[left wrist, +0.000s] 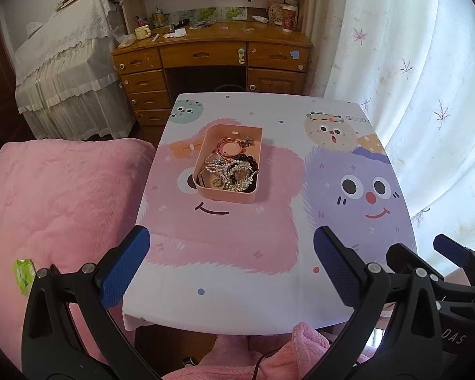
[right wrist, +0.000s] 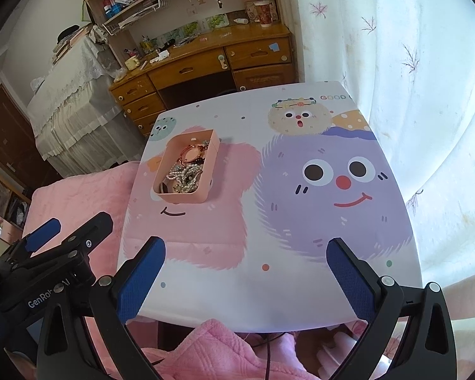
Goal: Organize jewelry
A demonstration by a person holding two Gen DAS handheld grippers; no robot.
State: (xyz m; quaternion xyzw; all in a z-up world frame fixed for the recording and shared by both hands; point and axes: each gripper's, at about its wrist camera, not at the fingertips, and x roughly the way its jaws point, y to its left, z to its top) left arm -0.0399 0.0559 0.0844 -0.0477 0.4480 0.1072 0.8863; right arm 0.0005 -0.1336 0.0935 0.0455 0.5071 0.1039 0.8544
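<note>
Sitting heaped in the pink tray (left wrist: pixel 250 197) at table (left wrist: pixel 237 300) centre: tangled jewelry (left wrist: pixel 229 167), apparently nothing left outside. Hovering near, spread wide and empty: left gripper (left wrist: pixel 231 266), right gripper (right wrist: pixel 247 272). Looking nearly finished.

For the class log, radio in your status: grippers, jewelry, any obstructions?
Left gripper and right gripper open, empty. Jewelry piled in pink tray on cartoon tablecloth. Path clear.

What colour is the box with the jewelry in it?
Pink. The box shows best in the left wrist view.
</note>
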